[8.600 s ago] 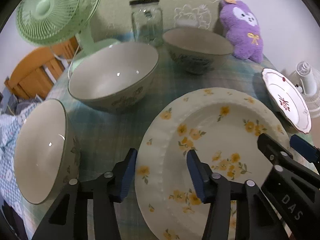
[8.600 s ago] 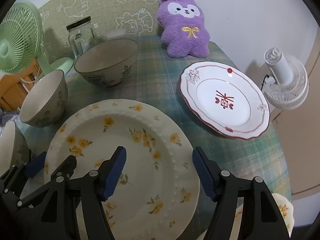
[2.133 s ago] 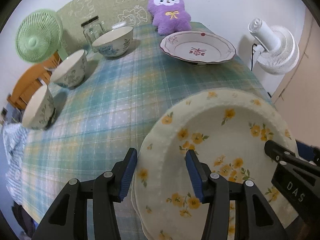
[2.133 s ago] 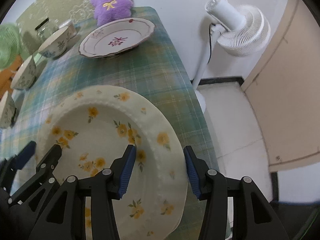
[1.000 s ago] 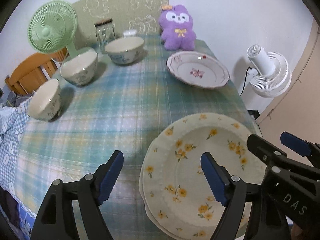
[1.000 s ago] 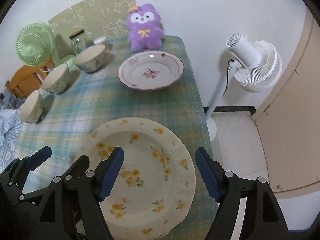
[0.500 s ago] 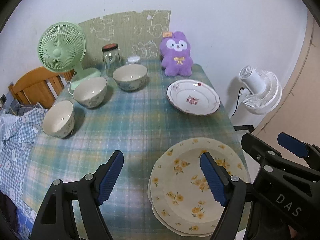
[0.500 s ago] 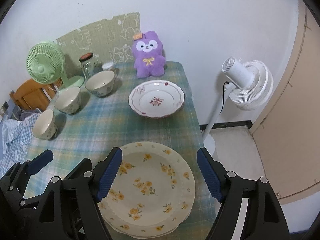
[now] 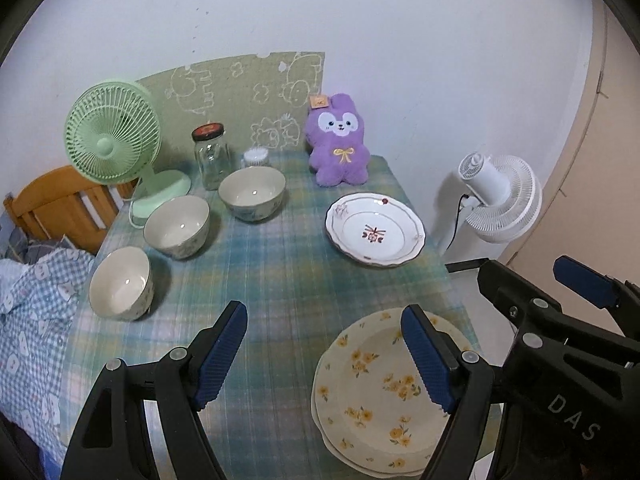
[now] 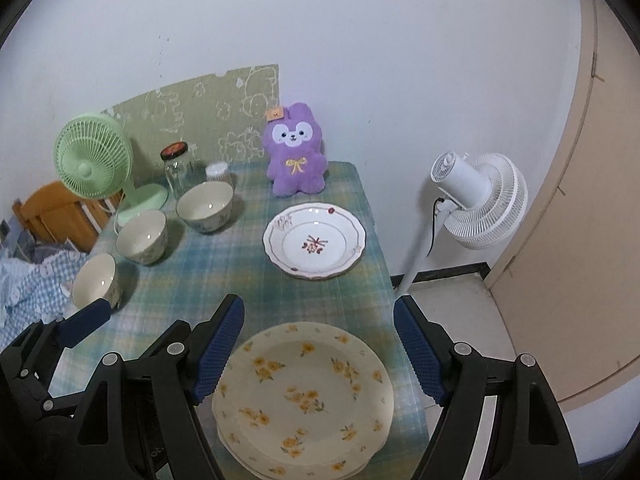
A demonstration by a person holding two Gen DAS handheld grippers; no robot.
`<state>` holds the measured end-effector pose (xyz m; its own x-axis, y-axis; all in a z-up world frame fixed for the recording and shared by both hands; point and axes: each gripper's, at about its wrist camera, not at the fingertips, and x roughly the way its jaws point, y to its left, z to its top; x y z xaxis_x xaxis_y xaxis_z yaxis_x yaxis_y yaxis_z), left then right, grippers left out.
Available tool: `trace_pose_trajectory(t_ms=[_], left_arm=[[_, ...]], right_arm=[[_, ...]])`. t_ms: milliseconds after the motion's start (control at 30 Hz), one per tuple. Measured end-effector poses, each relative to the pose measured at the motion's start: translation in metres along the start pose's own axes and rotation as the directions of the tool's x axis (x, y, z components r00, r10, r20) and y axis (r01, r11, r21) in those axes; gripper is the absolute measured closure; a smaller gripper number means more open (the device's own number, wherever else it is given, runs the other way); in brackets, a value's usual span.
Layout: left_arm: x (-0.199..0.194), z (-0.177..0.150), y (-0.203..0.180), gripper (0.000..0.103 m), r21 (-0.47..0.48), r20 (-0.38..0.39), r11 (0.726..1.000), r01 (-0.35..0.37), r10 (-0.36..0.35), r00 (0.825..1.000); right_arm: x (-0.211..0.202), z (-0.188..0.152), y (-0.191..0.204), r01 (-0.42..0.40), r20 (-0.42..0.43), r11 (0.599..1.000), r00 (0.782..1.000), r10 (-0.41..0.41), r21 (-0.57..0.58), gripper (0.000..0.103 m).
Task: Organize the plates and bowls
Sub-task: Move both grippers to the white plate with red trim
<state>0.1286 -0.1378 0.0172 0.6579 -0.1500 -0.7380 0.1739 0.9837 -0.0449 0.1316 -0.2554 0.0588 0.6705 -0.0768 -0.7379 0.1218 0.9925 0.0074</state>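
A stack of yellow-flowered plates lies at the near right corner of the checked table. A white plate with a red motif sits farther back on the right. Three cream bowls run along the left: near, middle, far. My left gripper hangs open, high above the table. My right gripper is open too, above the flowered stack. Nothing is between either pair of fingers.
At the back of the table stand a green desk fan, a glass jar with a dark lid, a small white cup and a purple plush toy. A white floor fan is right of the table; a wooden chair and checked cloth are at the left.
Both grippers have risen and drawn back from the flowered plates, so the whole table now shows. Their jaws stay wide and empty.
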Motion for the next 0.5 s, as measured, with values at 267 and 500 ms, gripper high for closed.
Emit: trace_pose_trajectory(t_ms=[267,500], left_arm=[[0.013,0.019,-0.004,0.022,-0.001,0.014,1.000,-0.009,0.009,1.000],[0.032,0.041,-0.019,0.022,-0.014,0.031,0.999,-0.042,0.042,0.999]], right_arm=[[0.014,0.020,-0.003,0.010,0.011,1.000,1.000,-0.011,0.018,0.023],[0.042,0.044,-0.020,-0.025,0.005,1.000,1.000,0.025,0.013,0.023]])
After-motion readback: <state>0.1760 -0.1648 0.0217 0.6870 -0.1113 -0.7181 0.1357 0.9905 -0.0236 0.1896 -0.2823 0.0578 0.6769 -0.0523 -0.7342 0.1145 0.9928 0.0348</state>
